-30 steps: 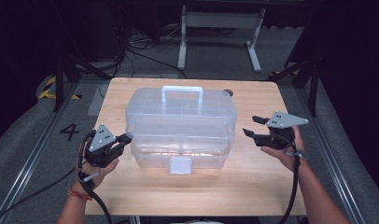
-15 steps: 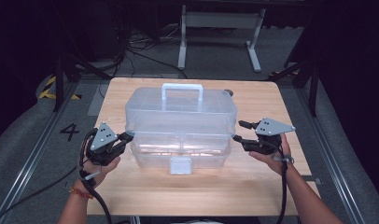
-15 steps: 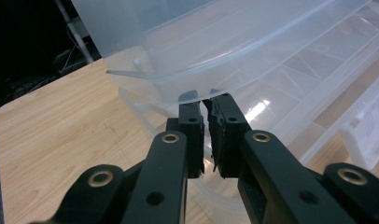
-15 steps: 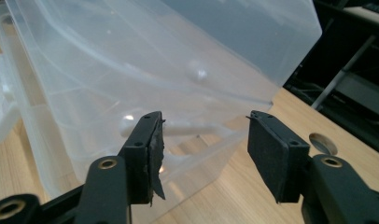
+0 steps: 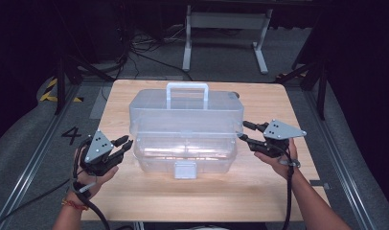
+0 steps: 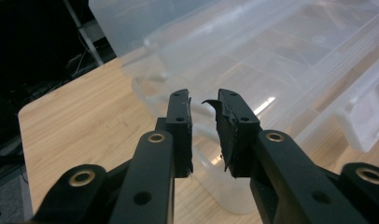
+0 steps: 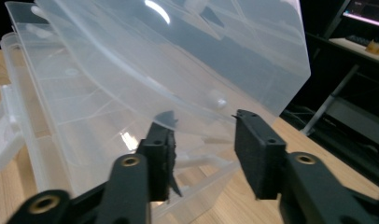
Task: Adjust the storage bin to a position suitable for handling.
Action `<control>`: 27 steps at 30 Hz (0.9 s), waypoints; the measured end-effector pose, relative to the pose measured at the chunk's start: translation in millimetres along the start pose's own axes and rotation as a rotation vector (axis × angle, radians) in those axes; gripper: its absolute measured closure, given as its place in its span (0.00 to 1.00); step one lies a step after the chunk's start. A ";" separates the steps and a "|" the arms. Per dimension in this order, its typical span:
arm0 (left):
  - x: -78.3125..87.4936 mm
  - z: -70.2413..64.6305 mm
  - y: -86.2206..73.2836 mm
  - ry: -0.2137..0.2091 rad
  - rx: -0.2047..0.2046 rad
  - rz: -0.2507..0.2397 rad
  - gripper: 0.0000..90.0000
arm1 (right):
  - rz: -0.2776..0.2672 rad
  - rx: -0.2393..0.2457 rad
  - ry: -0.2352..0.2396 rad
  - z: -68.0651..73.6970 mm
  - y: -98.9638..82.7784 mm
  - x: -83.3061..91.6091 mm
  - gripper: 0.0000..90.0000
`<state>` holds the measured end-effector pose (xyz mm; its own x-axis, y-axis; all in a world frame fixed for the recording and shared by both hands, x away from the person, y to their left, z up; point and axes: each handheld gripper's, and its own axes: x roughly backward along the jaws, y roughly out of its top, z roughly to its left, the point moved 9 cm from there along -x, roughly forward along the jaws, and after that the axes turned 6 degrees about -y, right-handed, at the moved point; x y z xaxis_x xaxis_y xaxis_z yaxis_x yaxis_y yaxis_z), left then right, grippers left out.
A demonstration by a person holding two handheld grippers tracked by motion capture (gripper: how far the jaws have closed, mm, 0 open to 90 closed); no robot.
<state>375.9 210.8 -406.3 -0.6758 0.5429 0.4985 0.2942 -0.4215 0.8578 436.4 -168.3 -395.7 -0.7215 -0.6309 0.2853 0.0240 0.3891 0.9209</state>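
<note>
Plastic fills most of what I face: the clear storage box point(image 5: 185, 132) sits in the middle of the wooden table point(image 5: 192, 201), its white handle point(image 5: 187, 89) on the far side and its front latch point(image 5: 185, 169) turned toward me. The lid looks lifted a little, tilted above the base.

My left gripper point(image 5: 126, 142) waits at the box's left end, tips aimed at the lower corner and just short of it. Its jaws have just been opening and now stand a narrow gap apart, with nothing between them; in the left gripper view point(image 6: 204, 105) the rounded corner of the base lies straight past the tips, close but not touching.

My right gripper point(image 5: 244, 131) is at the box's right end, up by the lid's edge. Its jaws have just been closing and stand moderately apart. In the right gripper view point(image 7: 204, 123) the lid's rim passes in front of the gap; I cannot tell whether the pads touch it.
</note>
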 end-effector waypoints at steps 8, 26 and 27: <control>-2.7 6.7 -34.3 0.032 0.007 0.086 0.71 | -0.029 0.017 -0.032 -1.7 6.9 0.9 0.75; -27.7 8.8 -115.2 -0.056 0.139 0.228 0.64 | -0.125 -0.006 -0.172 -16.2 30.1 -12.1 0.77; -28.2 8.5 -116.6 -0.058 0.141 0.229 0.64 | -0.124 0.007 -0.181 -18.6 32.3 -12.7 0.78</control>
<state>366.4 250.8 -519.3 -0.5425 0.4874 0.6841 0.5287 -0.4348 0.7290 459.3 -160.3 -364.7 -0.8311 -0.5437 0.1169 -0.0771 0.3208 0.9440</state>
